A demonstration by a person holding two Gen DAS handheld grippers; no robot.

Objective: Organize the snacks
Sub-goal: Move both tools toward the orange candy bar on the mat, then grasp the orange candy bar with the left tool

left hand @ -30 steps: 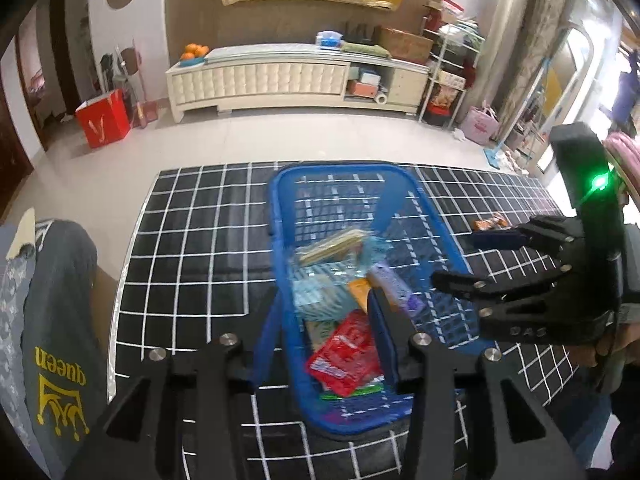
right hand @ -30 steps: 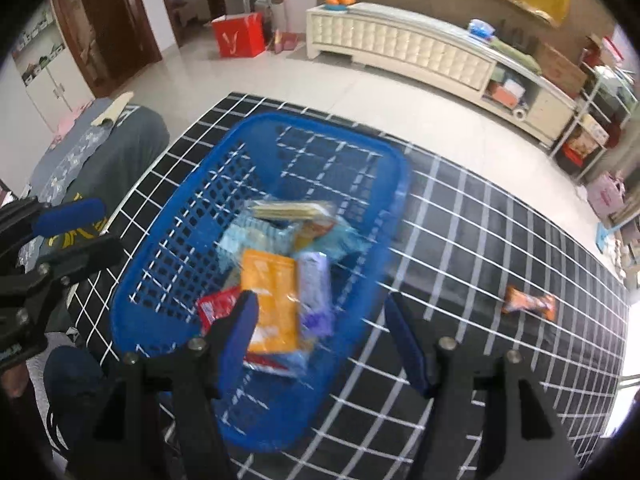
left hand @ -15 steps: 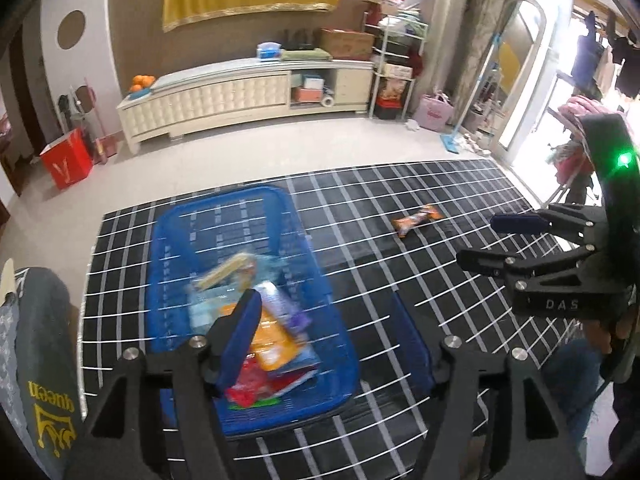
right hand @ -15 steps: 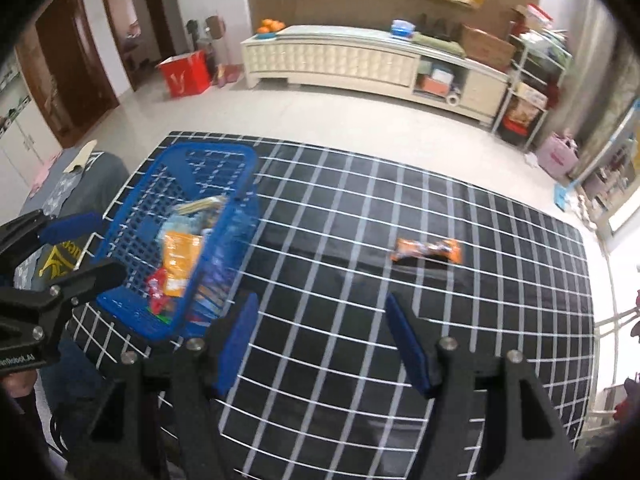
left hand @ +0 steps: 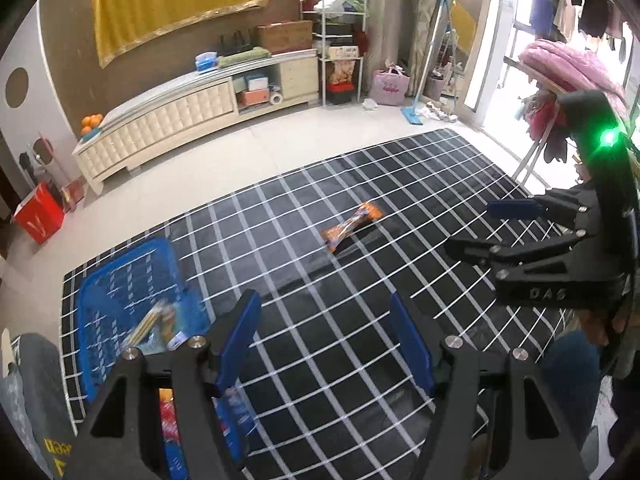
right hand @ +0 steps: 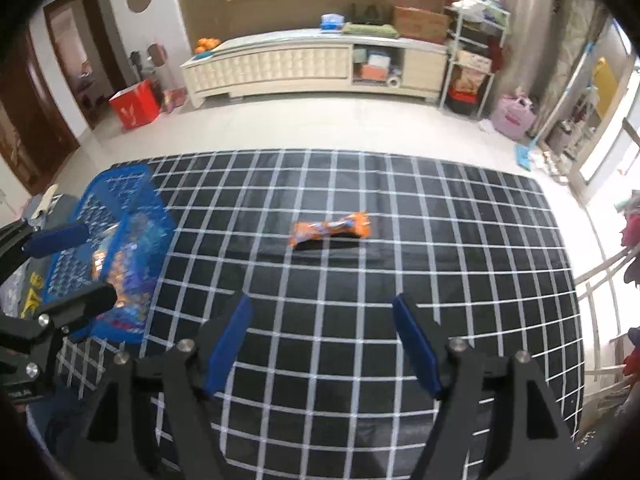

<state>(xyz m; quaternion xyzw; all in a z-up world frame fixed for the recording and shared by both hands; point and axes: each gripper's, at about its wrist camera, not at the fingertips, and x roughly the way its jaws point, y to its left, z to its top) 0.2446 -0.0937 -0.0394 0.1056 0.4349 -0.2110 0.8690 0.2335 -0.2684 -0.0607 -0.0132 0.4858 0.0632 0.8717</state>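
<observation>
The packets inside the blue plastic mesh basket [left hand: 120,304] are blurred, and the left gripper's [left hand: 320,336] black finger covers part of them. The orange foil snack wrapper's [right hand: 330,232] print is too smeared to read in either view.

one orange snack packet [right hand: 330,230] ahead of the fingers, one blue basket [right hand: 120,184] of several snacks left of them.

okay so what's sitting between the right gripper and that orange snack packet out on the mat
Nothing: in the right wrist view only bare grid mat lies between the open right gripper and the orange snack packet.
</observation>
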